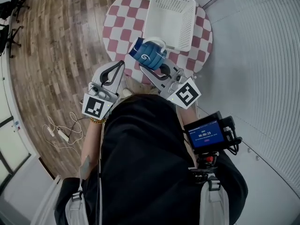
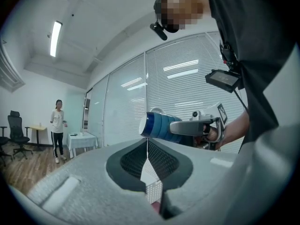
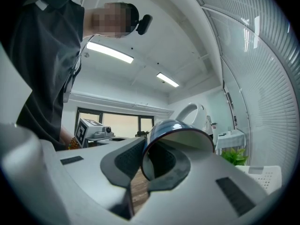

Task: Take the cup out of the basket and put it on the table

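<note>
Your right gripper [image 1: 146,65] pinches only the wall of the cup [image 1: 149,53] in its jaws, near the basket [image 1: 169,14], while the jaws of your left gripper [image 1: 118,69] are closed and empty, so a jerk can make the cup slip.

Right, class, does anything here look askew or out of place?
Only the blue cup: the right gripper pinches its rim, so it hangs on its side in the air, not upright. Nothing looks spilled or damaged.

Left gripper [image 1: 119,65], jaws together and empty, points toward one o'clock. Right gripper [image 1: 149,65], aimed toward ten o'clock, pinches the cup [image 1: 146,54] by its wall.
</note>
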